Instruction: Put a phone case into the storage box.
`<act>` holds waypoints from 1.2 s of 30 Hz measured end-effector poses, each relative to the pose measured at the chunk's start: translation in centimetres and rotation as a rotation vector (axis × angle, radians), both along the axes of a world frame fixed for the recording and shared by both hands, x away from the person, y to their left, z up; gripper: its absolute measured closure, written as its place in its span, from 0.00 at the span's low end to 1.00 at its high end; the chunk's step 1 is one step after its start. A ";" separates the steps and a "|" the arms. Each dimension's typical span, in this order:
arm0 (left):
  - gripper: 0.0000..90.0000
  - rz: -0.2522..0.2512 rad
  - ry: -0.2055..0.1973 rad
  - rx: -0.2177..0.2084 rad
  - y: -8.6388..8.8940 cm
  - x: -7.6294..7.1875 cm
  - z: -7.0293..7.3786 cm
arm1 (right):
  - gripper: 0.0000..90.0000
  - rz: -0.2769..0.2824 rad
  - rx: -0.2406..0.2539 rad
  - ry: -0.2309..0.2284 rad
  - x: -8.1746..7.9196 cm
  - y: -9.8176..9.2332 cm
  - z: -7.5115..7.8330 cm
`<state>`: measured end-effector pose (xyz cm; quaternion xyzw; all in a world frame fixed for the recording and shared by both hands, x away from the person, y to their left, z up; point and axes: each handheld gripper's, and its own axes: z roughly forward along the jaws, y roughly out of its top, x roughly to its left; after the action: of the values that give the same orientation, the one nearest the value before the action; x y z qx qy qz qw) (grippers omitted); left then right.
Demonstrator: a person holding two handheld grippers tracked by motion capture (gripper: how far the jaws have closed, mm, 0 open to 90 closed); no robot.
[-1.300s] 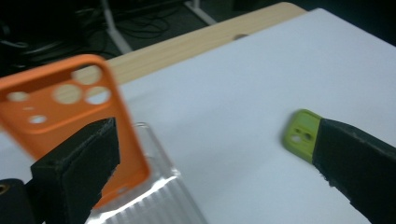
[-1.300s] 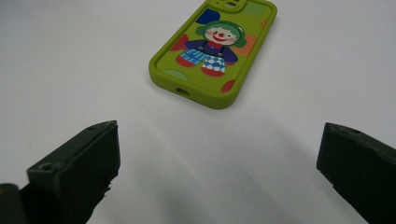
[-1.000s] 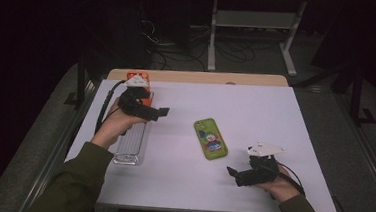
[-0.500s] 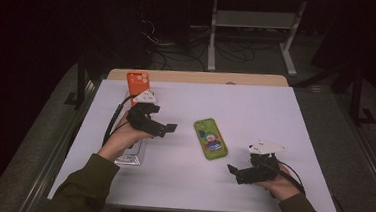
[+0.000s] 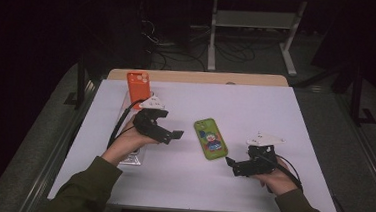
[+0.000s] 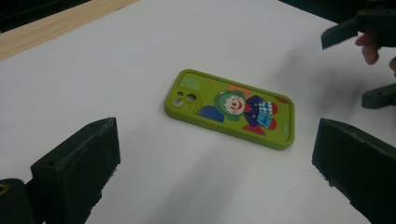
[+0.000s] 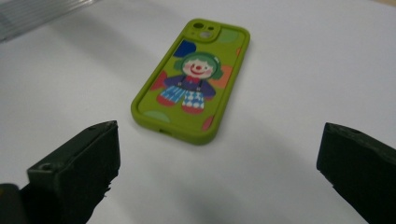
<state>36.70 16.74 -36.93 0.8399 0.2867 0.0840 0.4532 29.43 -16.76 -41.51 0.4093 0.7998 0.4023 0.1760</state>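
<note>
The left hand-held gripper (image 5: 172,134) and the right hand-held gripper (image 5: 232,165) both hang released, jaws wide, grasping nothing. Between them the green phone case (image 5: 210,138) lies flat mid-worktop (image 5: 276,107); an orange phone case (image 5: 138,85) sits near the far left corner.

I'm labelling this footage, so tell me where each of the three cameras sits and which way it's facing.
High view: above the person's side, looking forward and down on the white table; both forearms, left gripper, right gripper.
Left gripper view: rides that gripper, looks between its open jaws at the green clown-print phone case; the other gripper shows at far right.
Right gripper view: looks between its open jaws at that case from its bottom end.
All three share the case.
</note>
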 end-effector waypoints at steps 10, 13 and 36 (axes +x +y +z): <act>0.01 -0.045 0.010 0.008 -1.1 -0.8 -0.8 | 0.00 -0.012 -0.058 0.056 1.5 2.5 0.5; 0.01 -0.055 0.005 0.022 -1.2 -1.0 -0.9 | 0.00 -0.020 -0.064 0.074 2.1 3.3 0.6; 0.01 -0.057 0.015 0.017 -1.2 -1.0 -1.1 | 0.00 -0.061 -0.123 0.217 6.4 7.2 0.6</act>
<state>35.72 15.53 -38.05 0.8521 0.2653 0.0673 0.4460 35.83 -9.61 -40.92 0.4631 0.8244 0.3004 0.1255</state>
